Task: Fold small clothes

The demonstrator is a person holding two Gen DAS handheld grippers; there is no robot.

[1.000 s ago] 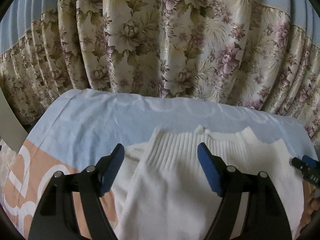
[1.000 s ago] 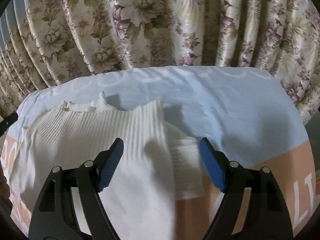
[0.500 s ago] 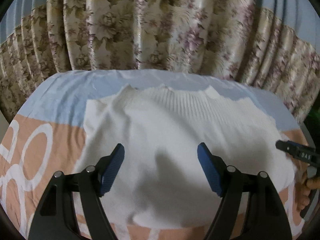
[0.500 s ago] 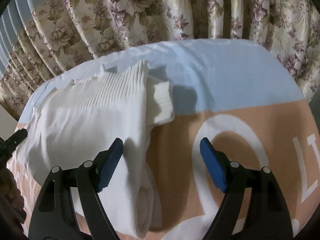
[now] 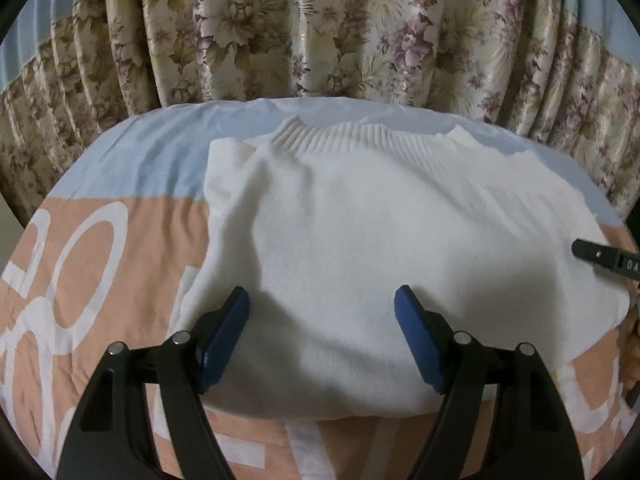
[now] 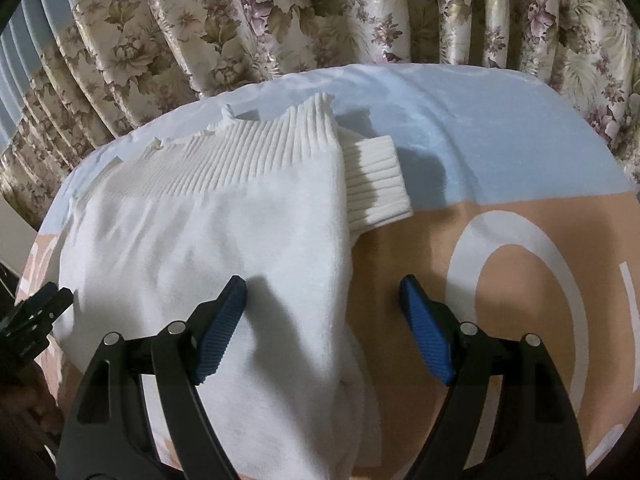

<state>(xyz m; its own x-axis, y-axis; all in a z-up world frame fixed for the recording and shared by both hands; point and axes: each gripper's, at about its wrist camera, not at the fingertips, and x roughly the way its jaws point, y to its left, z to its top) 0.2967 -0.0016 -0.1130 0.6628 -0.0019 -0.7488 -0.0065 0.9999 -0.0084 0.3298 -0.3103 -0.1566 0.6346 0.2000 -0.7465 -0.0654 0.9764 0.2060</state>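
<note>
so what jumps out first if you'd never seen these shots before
A white sweater lies folded on the peach-and-blue bedsheet, filling the middle of both views, with a ribbed cuff sticking out at its right edge. Both the left gripper and right gripper hang open above it, and a floral curtain fills the background.

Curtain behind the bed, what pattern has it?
Cream floral curtain: large flower print, clearest in right wrist view.
</note>
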